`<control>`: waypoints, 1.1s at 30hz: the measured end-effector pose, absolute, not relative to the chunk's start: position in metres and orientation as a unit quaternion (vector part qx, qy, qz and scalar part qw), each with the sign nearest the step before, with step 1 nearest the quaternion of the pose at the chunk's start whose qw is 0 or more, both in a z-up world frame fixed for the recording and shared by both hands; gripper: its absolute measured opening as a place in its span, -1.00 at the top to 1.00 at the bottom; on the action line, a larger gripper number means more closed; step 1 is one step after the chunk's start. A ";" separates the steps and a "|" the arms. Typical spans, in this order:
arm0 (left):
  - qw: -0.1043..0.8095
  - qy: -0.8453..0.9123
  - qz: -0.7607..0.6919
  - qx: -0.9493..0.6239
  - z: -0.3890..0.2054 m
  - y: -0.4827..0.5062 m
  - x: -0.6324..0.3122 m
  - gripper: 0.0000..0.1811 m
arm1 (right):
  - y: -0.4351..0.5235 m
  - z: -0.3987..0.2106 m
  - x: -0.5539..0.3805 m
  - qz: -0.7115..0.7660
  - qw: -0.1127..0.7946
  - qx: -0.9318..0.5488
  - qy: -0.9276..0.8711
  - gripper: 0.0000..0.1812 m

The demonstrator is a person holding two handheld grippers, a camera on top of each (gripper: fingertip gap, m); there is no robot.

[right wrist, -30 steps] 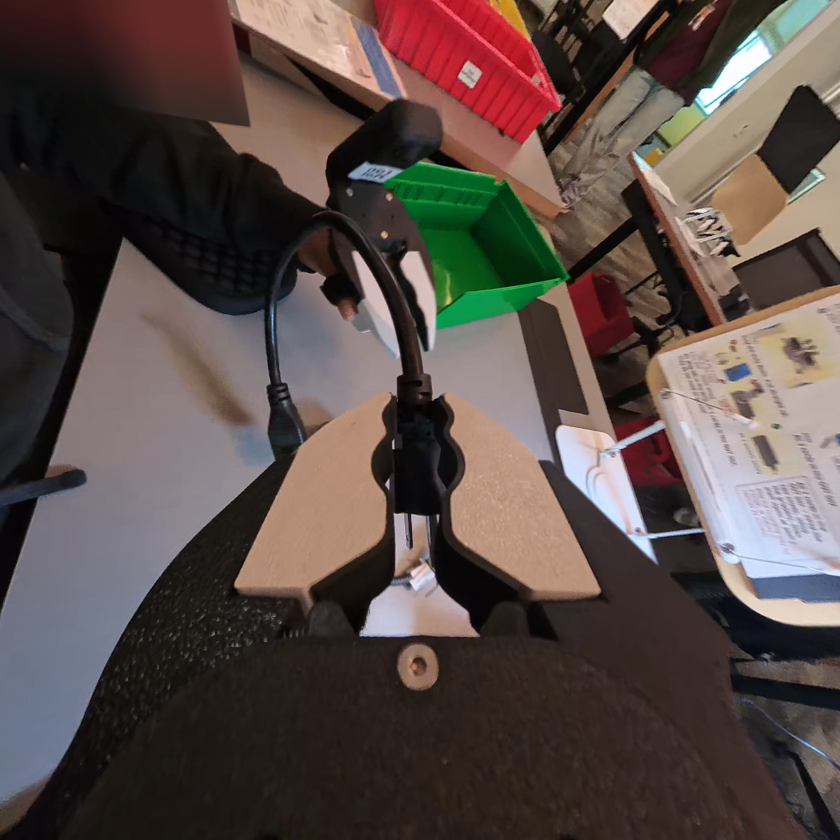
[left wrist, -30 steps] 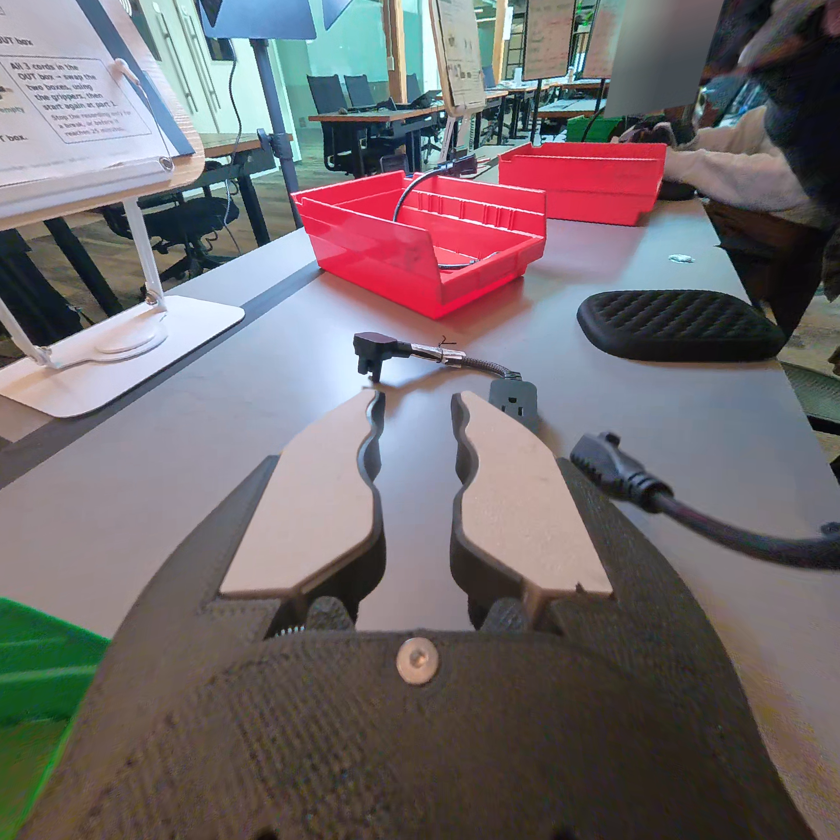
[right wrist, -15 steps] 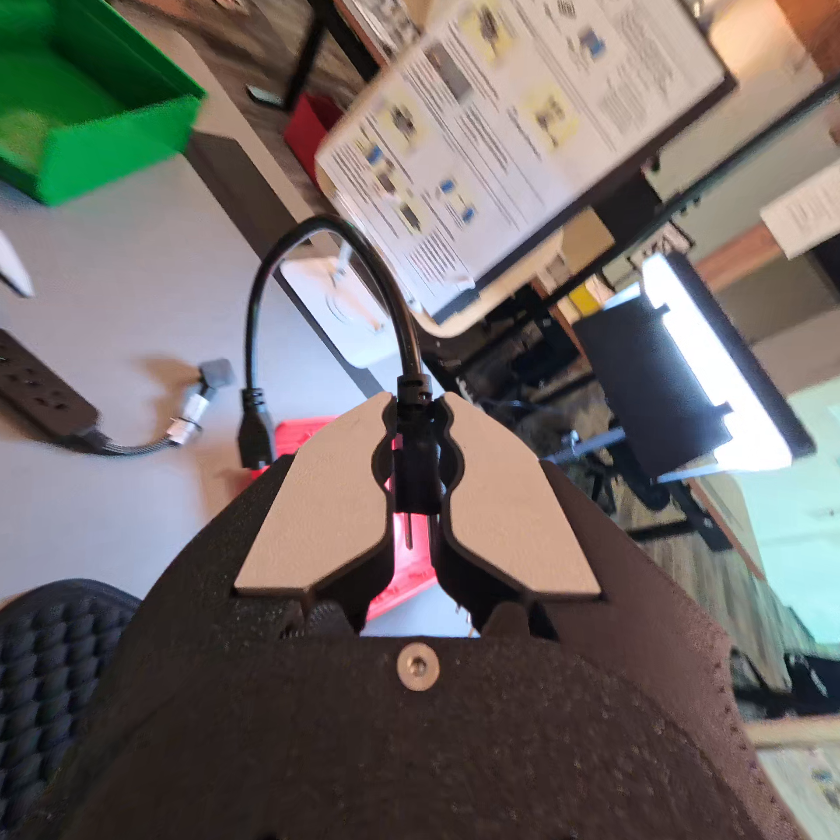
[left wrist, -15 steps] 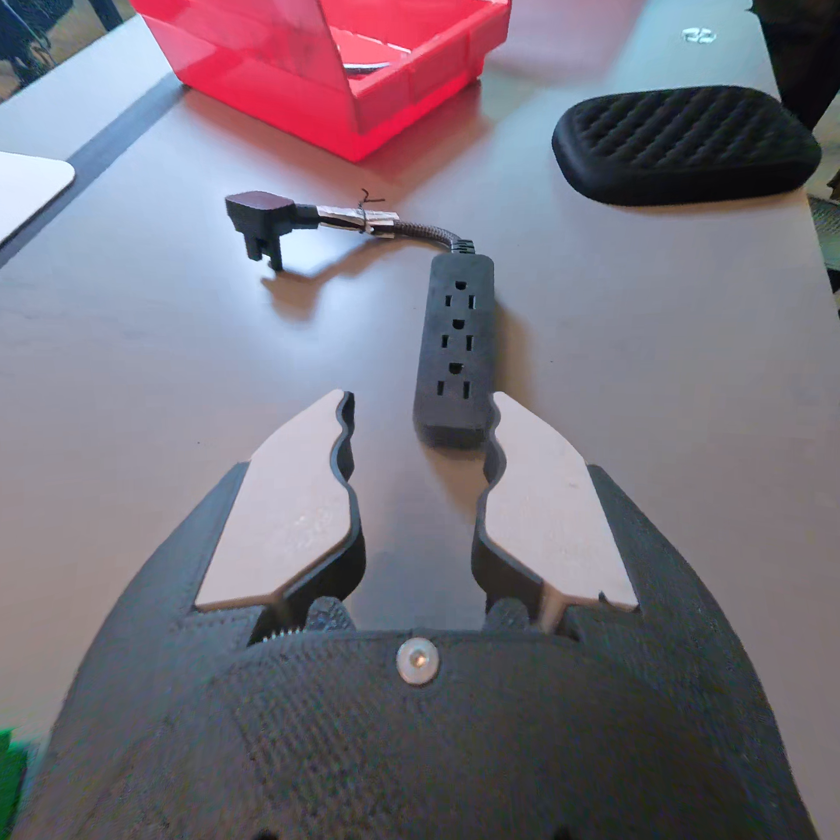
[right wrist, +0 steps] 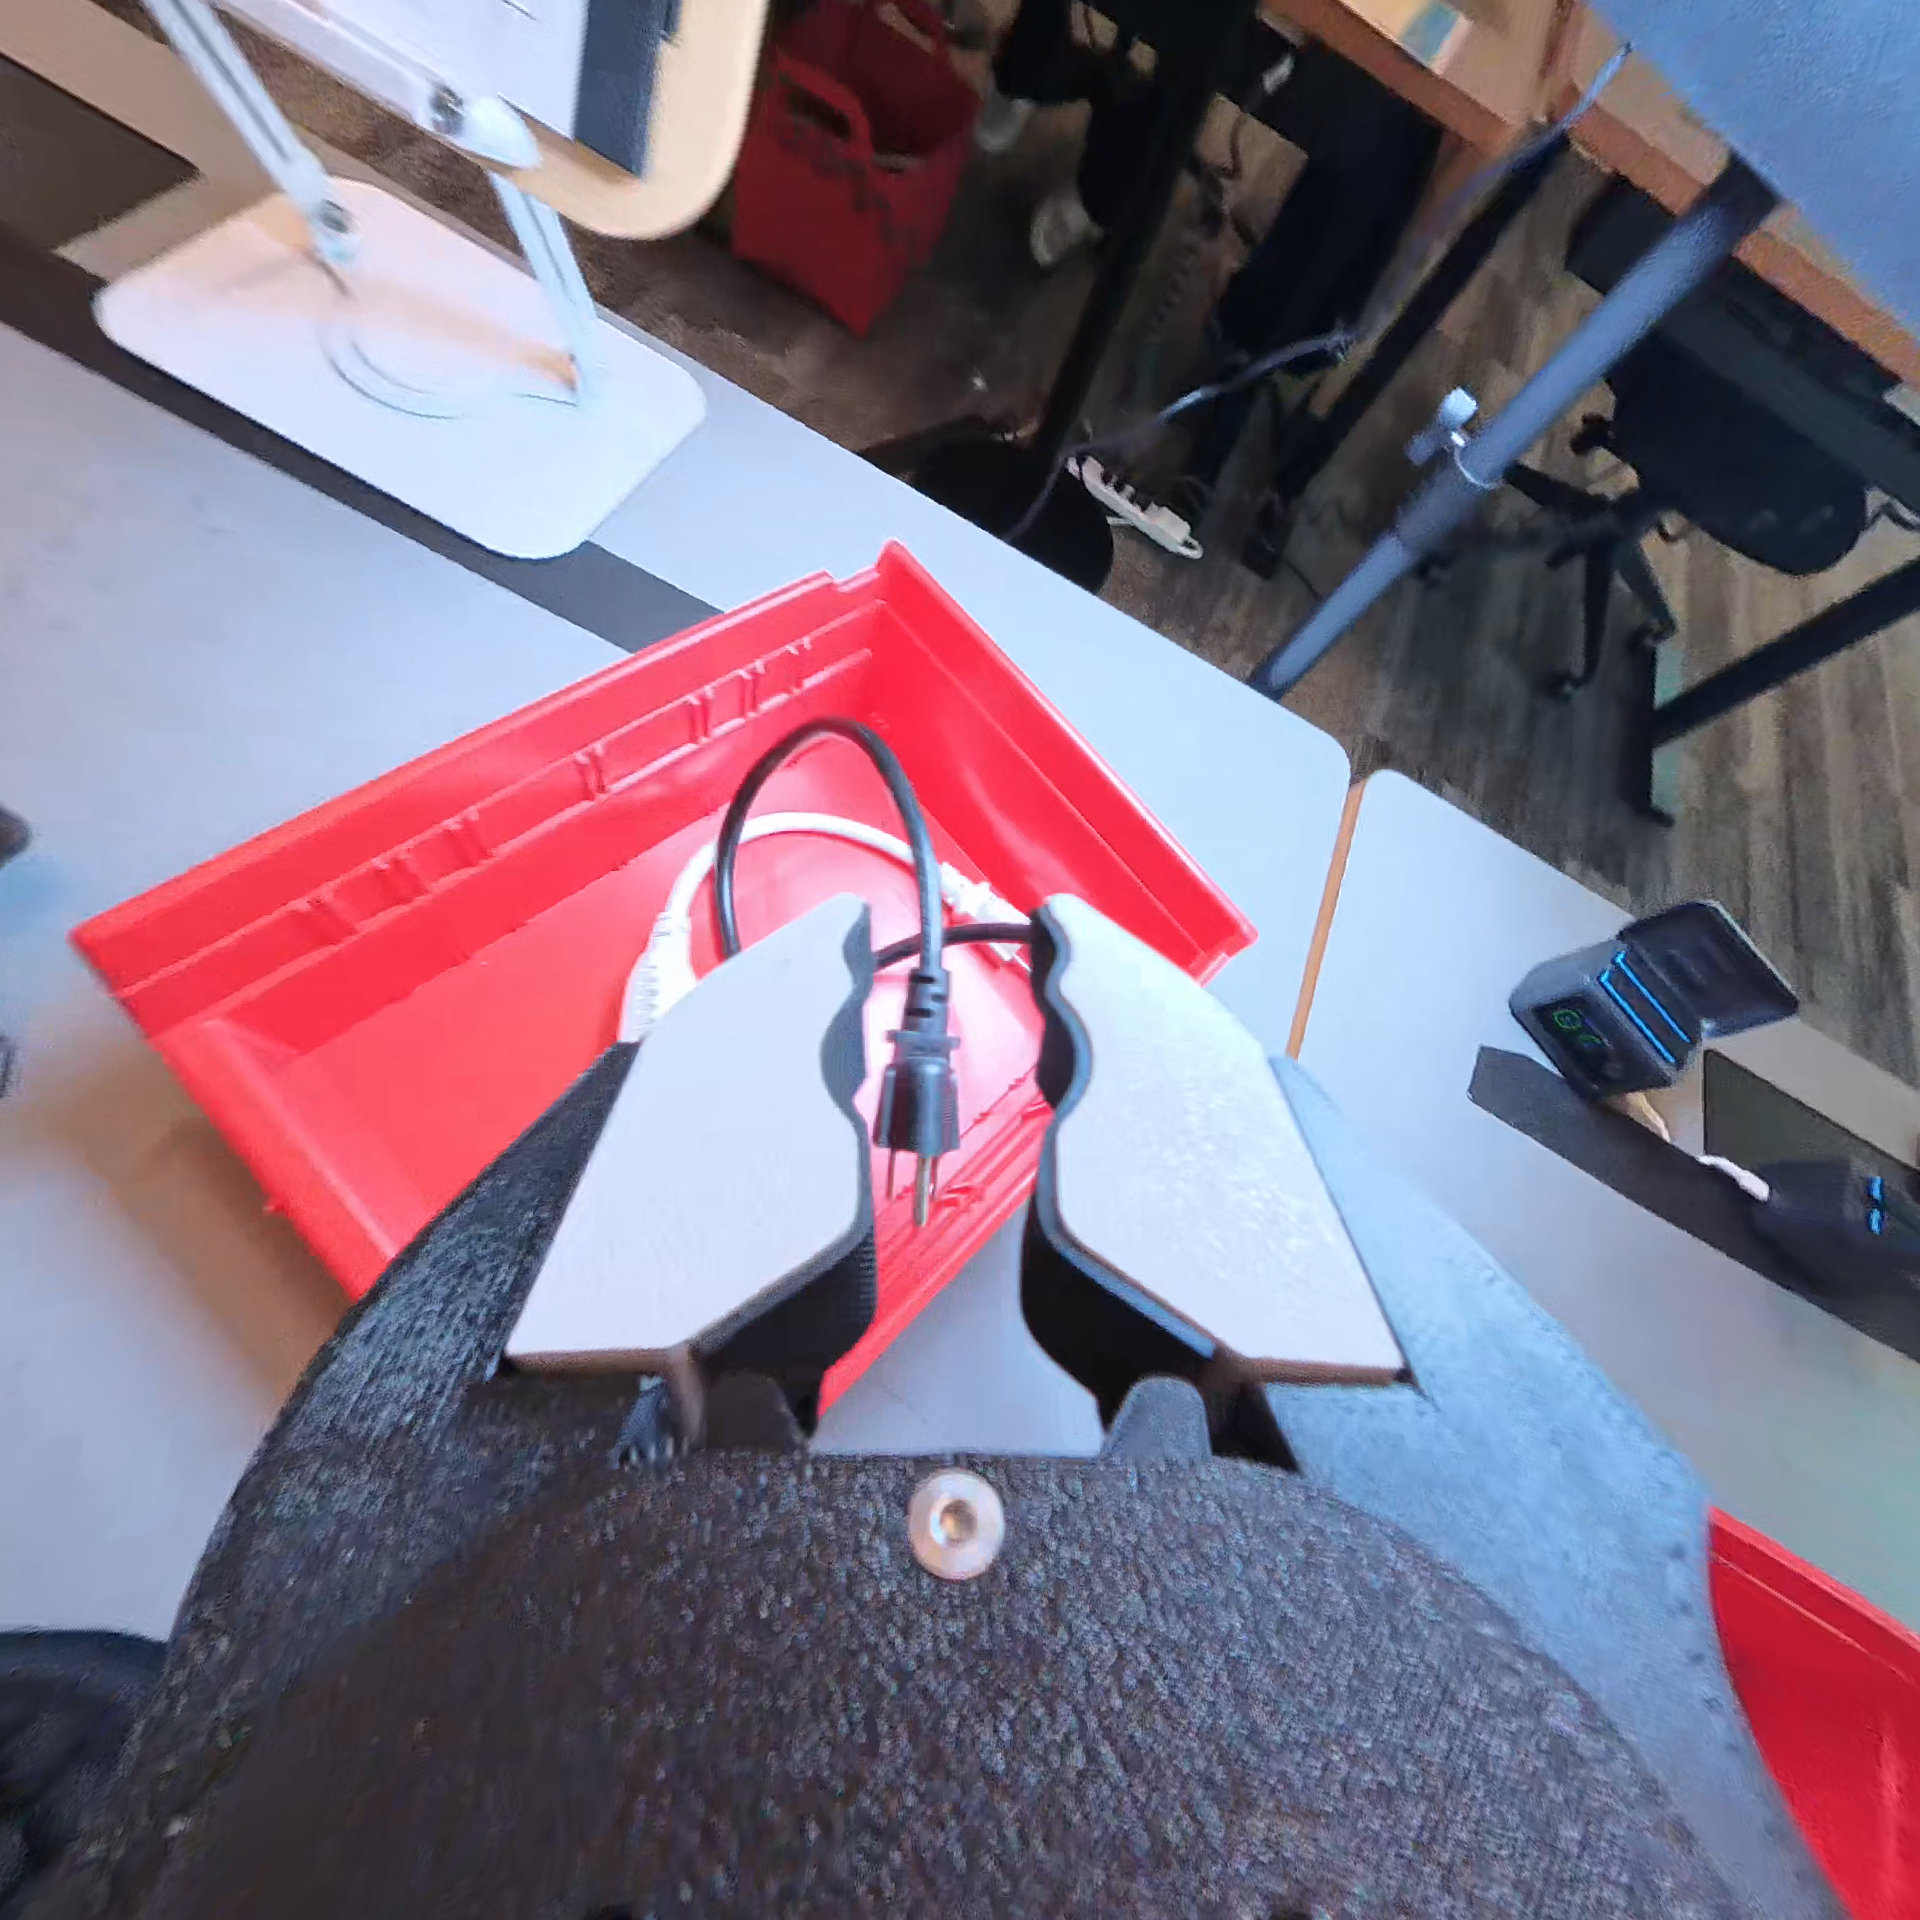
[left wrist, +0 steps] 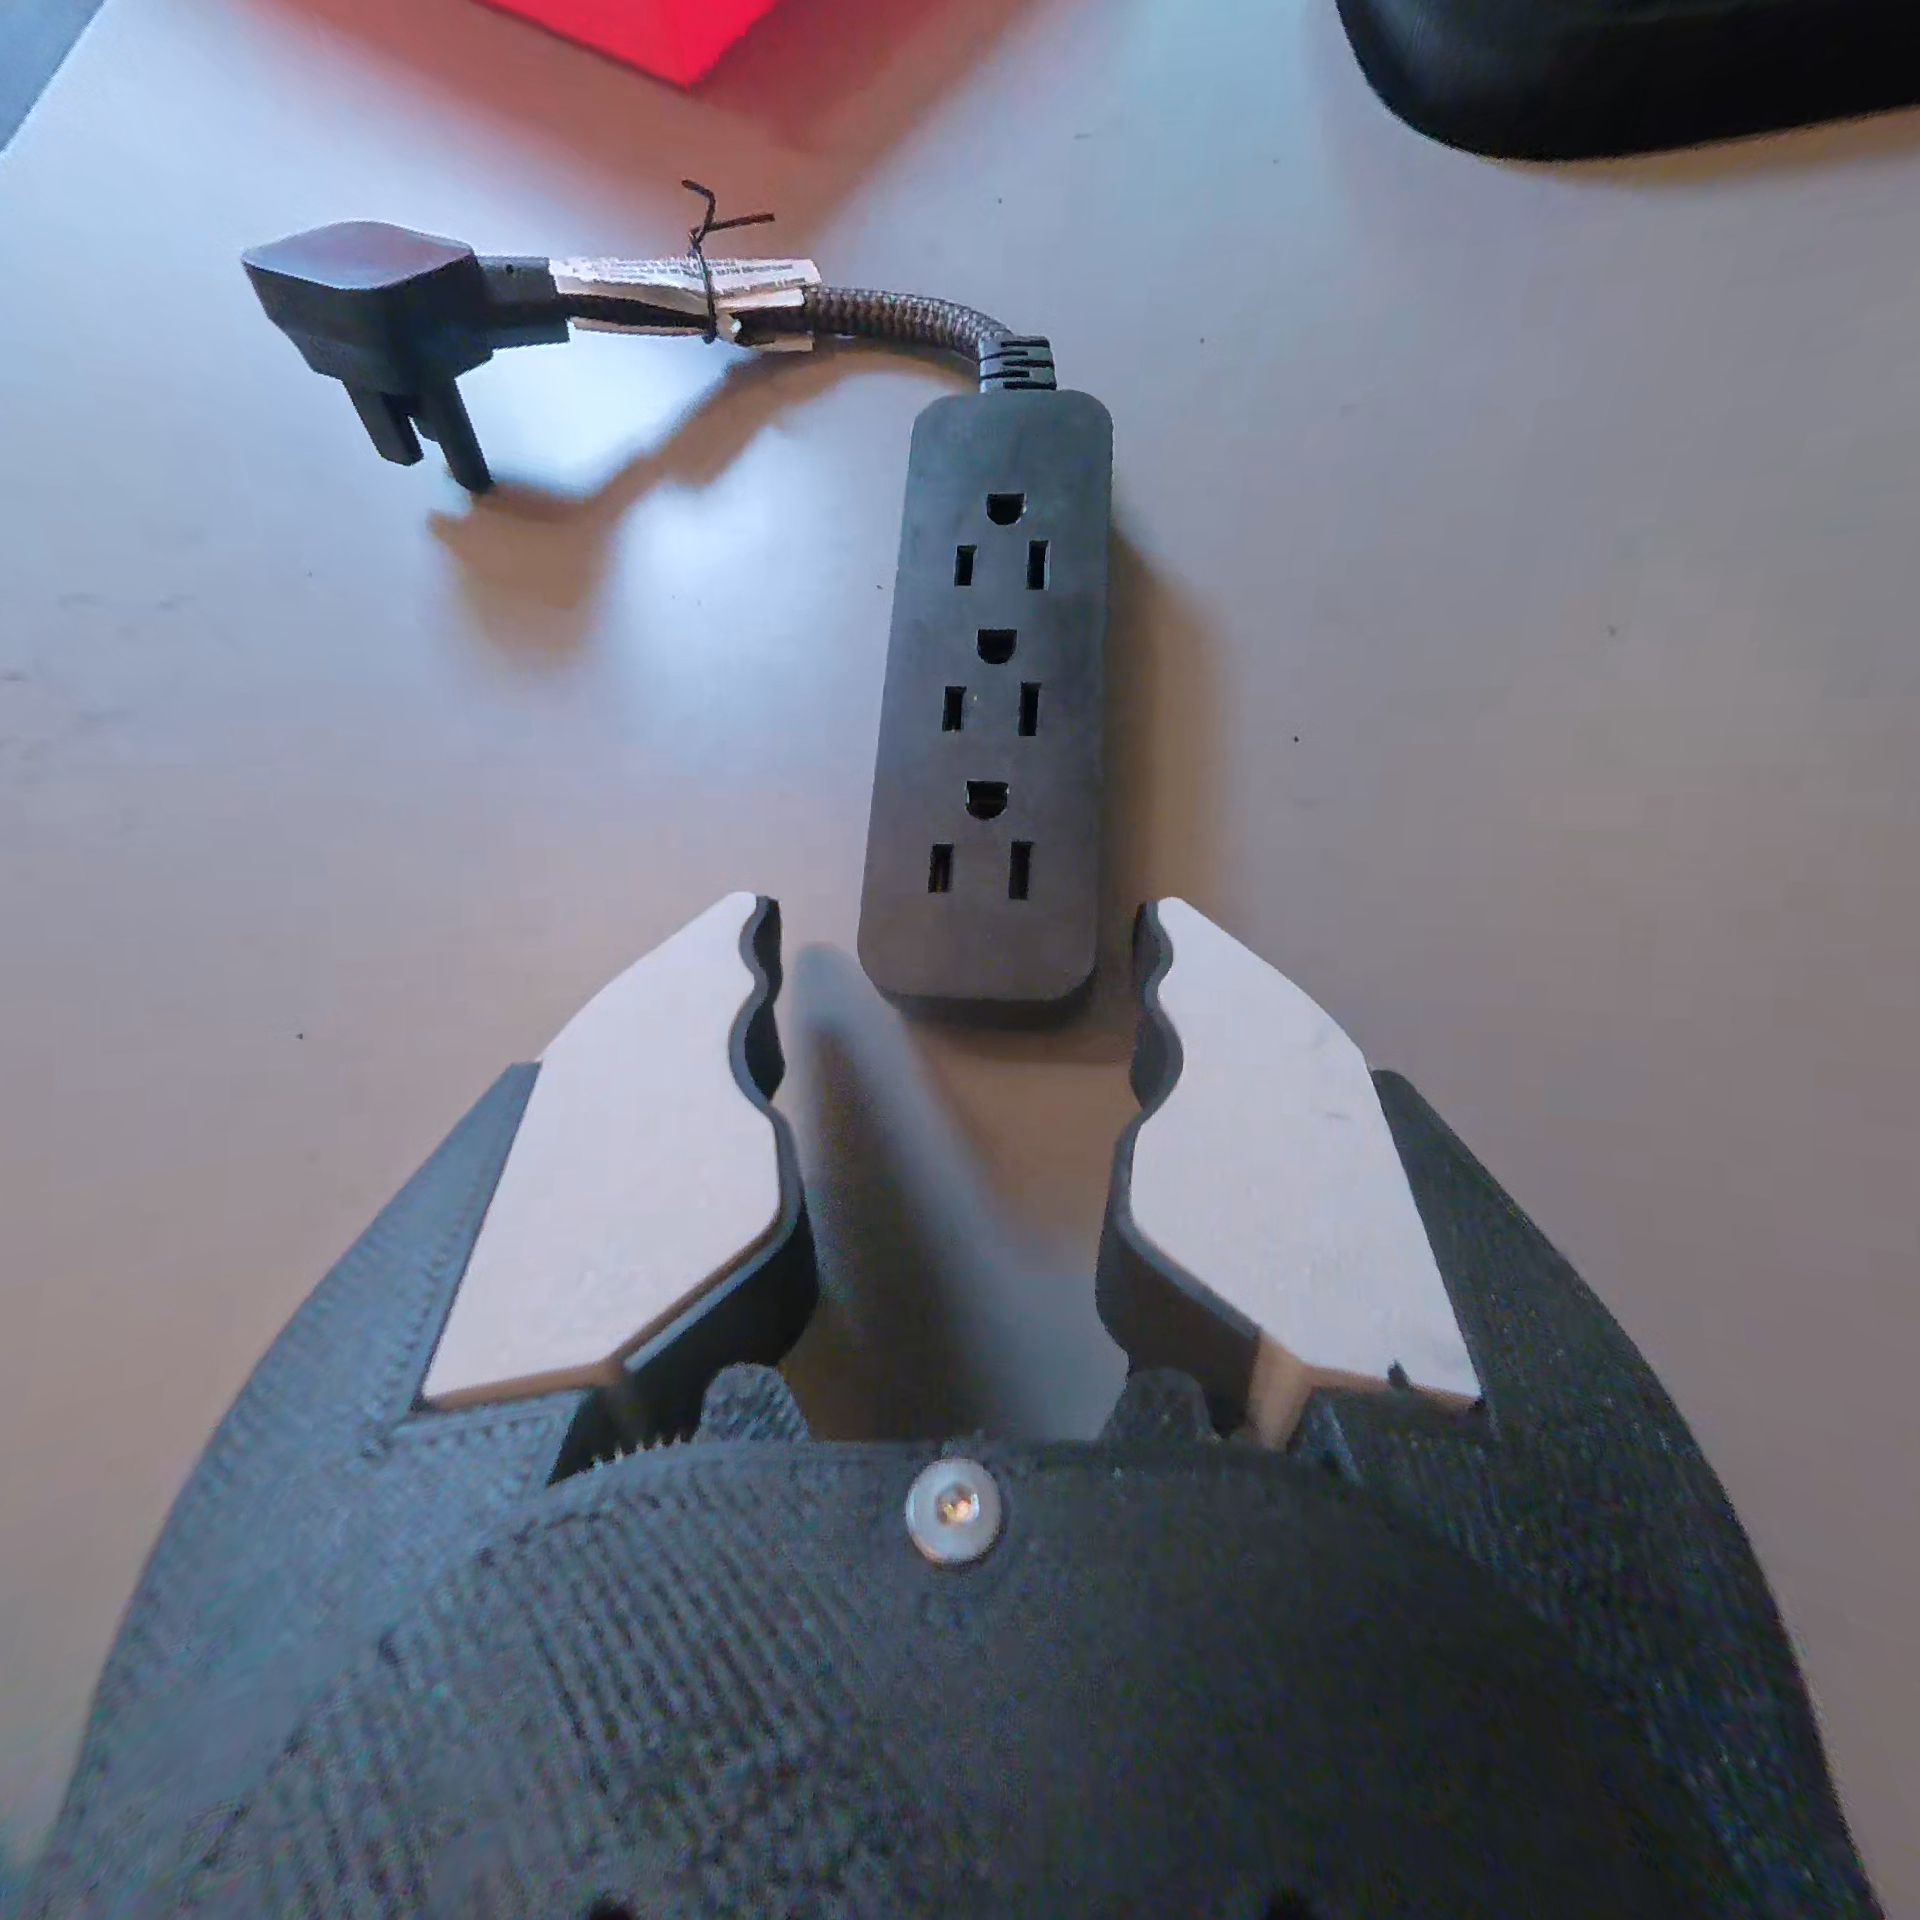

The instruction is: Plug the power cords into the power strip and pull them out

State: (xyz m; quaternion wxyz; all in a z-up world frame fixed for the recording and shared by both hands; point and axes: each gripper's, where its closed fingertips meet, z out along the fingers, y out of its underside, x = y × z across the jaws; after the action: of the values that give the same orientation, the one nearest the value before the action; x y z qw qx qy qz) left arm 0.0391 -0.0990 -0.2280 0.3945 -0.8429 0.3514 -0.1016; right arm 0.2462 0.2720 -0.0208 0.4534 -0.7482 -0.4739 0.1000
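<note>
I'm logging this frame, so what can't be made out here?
- Left wrist view: the red bin and black pad are cut off by the top edge.
- Right wrist view: the black cord seems loose in the bin; its far end and part of the white cord hide behind the right gripper fingers.
- The strip is outside the right wrist view.

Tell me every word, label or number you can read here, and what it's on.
Paper tag on the braided cord: fine print, too small to read.
Red bin wall: raised marks, blurred.
Red bag on the floor: dark print, blurred.
Black device: lit green and blue symbols, unreadable.
</note>
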 end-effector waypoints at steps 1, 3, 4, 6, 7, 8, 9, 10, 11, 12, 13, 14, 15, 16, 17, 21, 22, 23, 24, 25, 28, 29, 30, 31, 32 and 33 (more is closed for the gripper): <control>0.394 0.354 -0.099 -0.842 -0.229 -0.099 0.040 0.29 | 0.276 -0.024 0.244 0.095 0.451 -0.752 -0.472 0.58; 0.397 0.358 -0.094 -0.840 -0.229 -0.099 0.040 0.32 | 0.268 -0.021 0.229 0.107 0.462 -0.731 -0.490 0.54; 0.400 0.360 -0.091 -0.838 -0.229 -0.098 0.040 0.35 | 0.256 -0.016 0.218 0.123 0.474 -0.712 -0.503 0.52; 0.399 0.362 -0.093 -0.837 -0.229 -0.099 0.042 0.39 | 0.222 -0.010 0.193 0.155 0.494 -0.668 -0.534 0.50; 0.399 0.363 -0.094 -0.837 -0.229 -0.098 0.042 0.40 | 0.203 -0.011 0.182 0.166 0.498 -0.648 -0.552 0.49; 0.398 0.363 -0.095 -0.837 -0.229 -0.098 0.042 0.42 | 0.183 -0.013 0.171 0.175 0.500 -0.628 -0.569 0.47; 0.398 0.362 -0.095 -0.837 -0.229 -0.097 0.042 0.44 | 0.163 -0.018 0.161 0.187 0.500 -0.611 -0.585 0.46; 0.398 0.362 -0.095 -0.838 -0.229 -0.097 0.042 0.45 | 0.142 -0.024 0.151 0.207 0.495 -0.594 -0.599 0.46; 0.397 0.362 -0.096 -0.838 -0.229 -0.097 0.041 0.46 | 0.121 -0.032 0.141 0.229 0.485 -0.579 -0.614 0.45; 0.397 0.361 -0.095 -0.839 -0.229 -0.097 0.041 0.48 | 0.101 -0.041 0.132 0.249 0.473 -0.566 -0.628 0.44; 0.398 0.361 -0.091 -0.838 -0.229 -0.097 0.040 0.50 | 0.081 -0.052 0.123 0.269 0.459 -0.551 -0.643 0.45; 0.399 0.363 -0.088 -0.838 -0.229 -0.097 0.039 0.50 | 0.063 -0.062 0.115 0.289 0.446 -0.536 -0.656 0.46; 0.399 0.363 -0.086 -0.838 -0.229 -0.097 0.038 0.50 | 0.044 -0.073 0.108 0.309 0.428 -0.522 -0.670 0.46; 0.398 0.364 -0.084 -0.838 -0.229 -0.097 0.037 0.50 | 0.027 -0.084 0.103 0.329 0.406 -0.509 -0.684 0.47; 0.396 0.366 -0.082 -0.839 -0.229 -0.098 0.036 0.51 | 0.013 -0.094 0.098 0.343 0.390 -0.499 -0.694 0.46; 0.384 0.378 -0.062 -0.840 -0.228 -0.104 0.023 0.50 | -0.023 -0.123 0.081 0.390 0.362 -0.469 -0.705 0.47; 0.382 0.379 -0.058 -0.841 -0.228 -0.105 0.018 0.50 | -0.026 -0.128 0.076 0.401 0.359 -0.467 -0.702 0.46; 0.380 0.380 -0.055 -0.842 -0.228 -0.107 0.013 0.50 | -0.029 -0.132 0.073 0.412 0.357 -0.466 -0.697 0.46; 0.377 0.380 -0.053 -0.843 -0.228 -0.108 0.008 0.50 | -0.031 -0.136 0.070 0.424 0.354 -0.465 -0.692 0.46; 0.375 0.380 -0.052 -0.844 -0.228 -0.109 0.003 0.50 | -0.032 -0.139 0.067 0.430 0.356 -0.465 -0.687 0.46; 0.373 0.365 -0.038 -0.852 -0.228 -0.108 -0.013 0.50 | -0.027 -0.144 0.065 0.440 0.380 -0.470 -0.664 0.43; 0.375 0.358 -0.036 -0.855 -0.228 -0.107 -0.017 0.50 | -0.027 -0.144 0.065 0.447 0.379 -0.474 -0.657 0.43; 0.378 0.350 -0.038 -0.856 -0.228 -0.106 -0.020 0.50 | -0.026 -0.145 0.067 0.449 0.377 -0.477 -0.654 0.42; 0.381 0.343 -0.043 -0.857 -0.228 -0.105 -0.021 0.49 | -0.025 -0.147 0.068 0.446 0.377 -0.480 -0.655 0.42; 0.385 0.335 -0.045 -0.859 -0.228 -0.104 -0.023 0.49 | -0.025 -0.149 0.069 0.442 0.379 -0.482 -0.654 0.42; 0.389 0.329 -0.046 -0.859 -0.228 -0.102 -0.025 0.49 | -0.025 -0.149 0.070 0.442 0.379 -0.483 -0.654 0.43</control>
State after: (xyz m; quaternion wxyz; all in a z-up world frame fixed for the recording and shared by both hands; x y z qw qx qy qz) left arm -0.0247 -0.1022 -0.2283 0.3892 -0.8591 0.3292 -0.0456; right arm 0.0704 -0.0252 -0.1494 0.3787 -0.4829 -0.6544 0.4418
